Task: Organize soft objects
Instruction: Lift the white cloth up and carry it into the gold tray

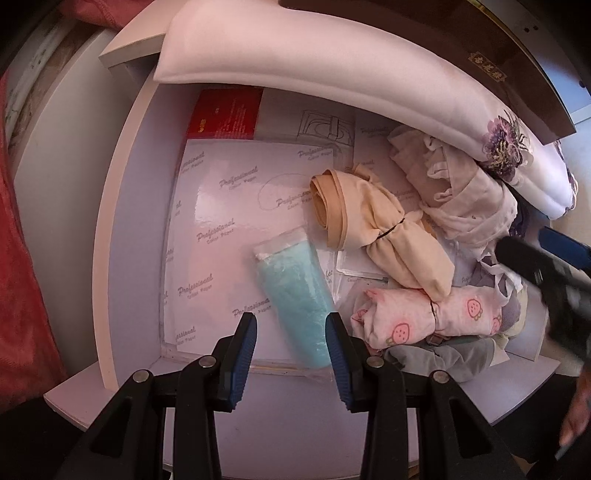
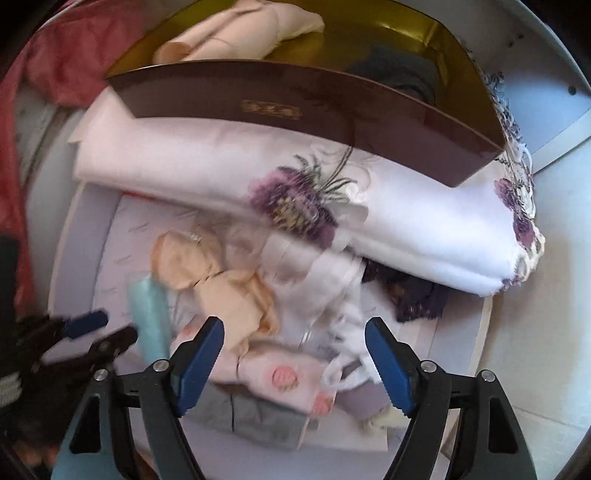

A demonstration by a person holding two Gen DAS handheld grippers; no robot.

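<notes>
Chiefly, a white drawer (image 1: 122,221), lined with sheets of printed paper (image 1: 229,206), carries the lot. Largest item: a white pillow (image 1: 295,55) with purple flower print, lying across the drawer's far edge and overhanging its far right corner. On the pillow rests a brown box (image 2: 295,99) with a gold interior, holding a cream cloth (image 2: 240,33) and a dark blue-grey item. Red fabric (image 1: 22,295) lies outside the drawer's left wall. Along the right side of the drawer, a heap of soft goods: a crumpled white lace garment (image 1: 461,192) toward the far right, a beige rolled bundle (image 1: 376,229) tied with a dark band just left of it, a pink roll with strawberry print (image 1: 424,314) nearer the front edge and touching the beige one, and a grey cloth (image 1: 443,358) at the front right. A dark purple lace piece (image 2: 413,291) shows under the pillow's right end. A clear packet of teal material (image 1: 295,295) lies alone on the paper near the front edge, left of the heap. Left gripper (image 1: 291,354): jaws part-way apart, above the packet's near end, pads not pressing it. Right gripper (image 2: 295,362): jaws wide, nothing between the pads, above the pink roll; view blurred.
</notes>
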